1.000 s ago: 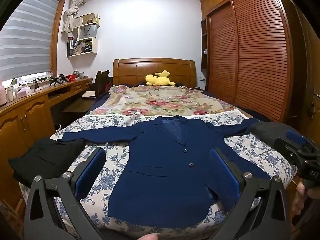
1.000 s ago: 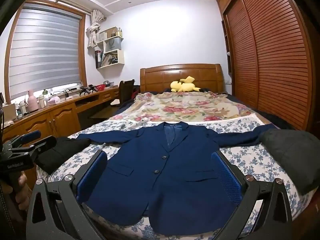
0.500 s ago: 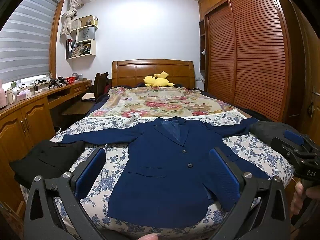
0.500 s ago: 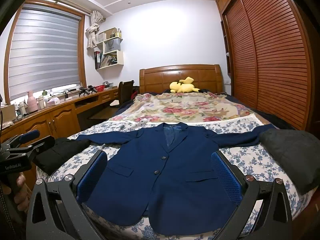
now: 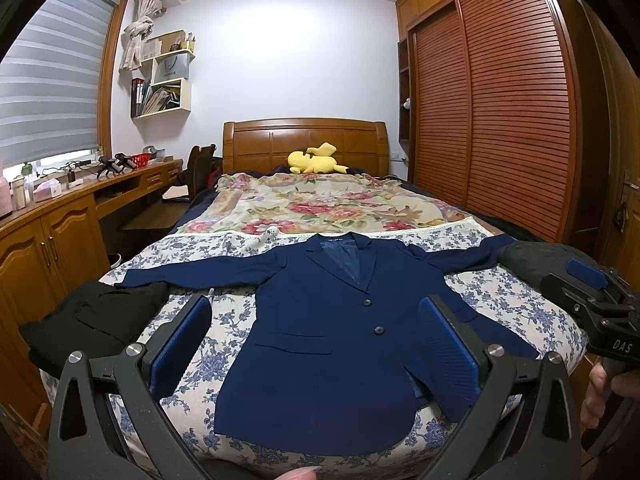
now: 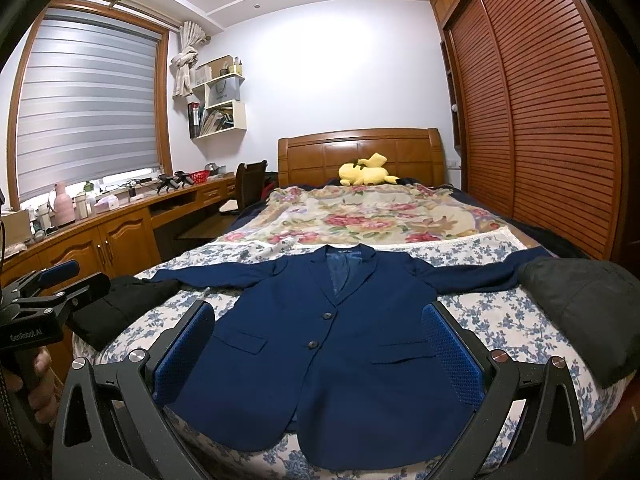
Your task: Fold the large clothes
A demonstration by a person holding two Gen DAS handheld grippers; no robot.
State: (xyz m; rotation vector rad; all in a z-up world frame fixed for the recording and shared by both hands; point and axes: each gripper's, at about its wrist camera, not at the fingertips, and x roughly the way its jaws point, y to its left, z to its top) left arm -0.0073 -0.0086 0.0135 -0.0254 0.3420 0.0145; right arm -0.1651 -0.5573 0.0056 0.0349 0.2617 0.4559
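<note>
Little has moved: both wide-open claws, left and right, still hover above the navy buttoned wool blazer lying flat ahead on the bed. Folding hasn't begun; next, likely grasp a sleeve.

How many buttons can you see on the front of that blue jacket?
2. On the blue jacket, the upper button sits just below the lapels, and the lower button is beneath it, level with the pockets. More could be hidden under the fabric.
</note>
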